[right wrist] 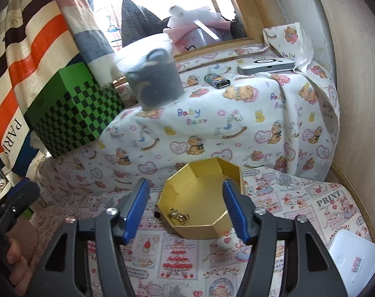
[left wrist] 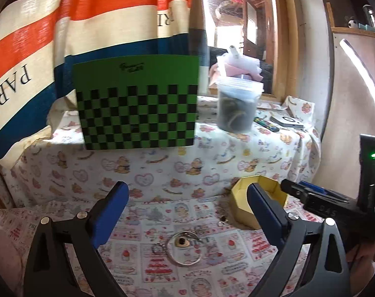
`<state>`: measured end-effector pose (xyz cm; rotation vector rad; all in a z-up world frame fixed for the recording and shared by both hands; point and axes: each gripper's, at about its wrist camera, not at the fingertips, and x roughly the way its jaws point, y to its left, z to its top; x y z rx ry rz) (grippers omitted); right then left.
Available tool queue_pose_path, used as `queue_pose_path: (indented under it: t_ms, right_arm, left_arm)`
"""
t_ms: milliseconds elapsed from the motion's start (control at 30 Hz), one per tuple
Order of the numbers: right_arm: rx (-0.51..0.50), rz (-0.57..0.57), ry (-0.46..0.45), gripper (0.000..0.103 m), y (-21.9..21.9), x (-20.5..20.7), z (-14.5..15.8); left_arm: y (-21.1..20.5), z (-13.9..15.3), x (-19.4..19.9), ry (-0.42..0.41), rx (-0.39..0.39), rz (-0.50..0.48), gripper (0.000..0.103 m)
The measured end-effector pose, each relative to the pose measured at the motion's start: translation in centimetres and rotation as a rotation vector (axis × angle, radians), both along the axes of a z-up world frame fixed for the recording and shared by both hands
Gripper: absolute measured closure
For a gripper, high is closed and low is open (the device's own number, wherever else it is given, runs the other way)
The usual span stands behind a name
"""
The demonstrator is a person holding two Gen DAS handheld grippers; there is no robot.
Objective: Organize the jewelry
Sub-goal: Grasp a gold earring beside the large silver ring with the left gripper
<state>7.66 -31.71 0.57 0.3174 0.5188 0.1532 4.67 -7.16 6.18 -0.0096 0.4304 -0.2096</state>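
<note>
A gold octagonal box [right wrist: 199, 198] sits open on the printed cloth, with a small gold jewelry piece [right wrist: 178, 215] inside it. My right gripper [right wrist: 185, 210] is open and empty, its blue pads either side of the box. The box also shows in the left wrist view [left wrist: 259, 198]. My left gripper [left wrist: 187, 212] is open and empty above a silver bangle [left wrist: 185, 248] with a brown stone, a small ring [left wrist: 157, 248] and a small earring [left wrist: 223, 220] on the cloth. A dark small piece [right wrist: 157, 214] lies just left of the box.
A green checkered box [left wrist: 138, 104], a clear tub of dark items [left wrist: 238, 104], a lighter [right wrist: 217, 80] and a white device [right wrist: 266, 65] stand on the raised bear-print shelf behind. A white card [right wrist: 355, 262] lies at the right.
</note>
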Motion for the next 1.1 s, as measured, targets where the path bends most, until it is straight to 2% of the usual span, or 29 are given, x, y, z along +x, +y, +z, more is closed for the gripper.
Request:
queue_pose_path:
  t_ms: [100,267,367,667,833,933,1033,1100]
  right_arm:
    - [-0.01,0.001,-0.012,0.033,0.5,-0.2,0.1]
    - [-0.042,0.003,-0.017,0.028,1.2,-0.2,-0.1]
    - [-0.045,0.003,-0.014,0.027,1.4,-0.2,-0.2]
    - [-0.05,-0.003,-0.011,0.026,1.5,-0.1,-0.3]
    - [-0.044,0.009,0.006,0.026,1.7,0.1,-0.6]
    - [-0.07,0.013,0.009,0.026,2.2,0.2,-0.7]
    - [-0.095,0.019,0.013,0.026,2.7,0.2,-0.9]
    - [-0.104,0.019,0.014,0.026,2.8,0.2,-0.9]
  left_arm:
    - [0.6,-1.0,0.4,0.013,-0.007,0.017,0.007]
    - [1.4,-3.1,1.6,0.08,0.004,0.033,0.007]
    - [1.8,-3.9,2.4,0.115,0.019,0.05,0.007]
    - [3.5,-5.7,4.4,0.229,-0.015,0.094,0.007]
    - [4.6,-8.2,6.7,0.295,-0.007,0.136,0.007]
    - [4.6,-9.5,8.0,0.383,-0.051,0.07,0.007]
    - [4.4,-10.1,8.4,0.435,-0.074,0.03,0.018]
    - [4.0,-10.4,8.4,0.455,-0.062,0.015,0.035]
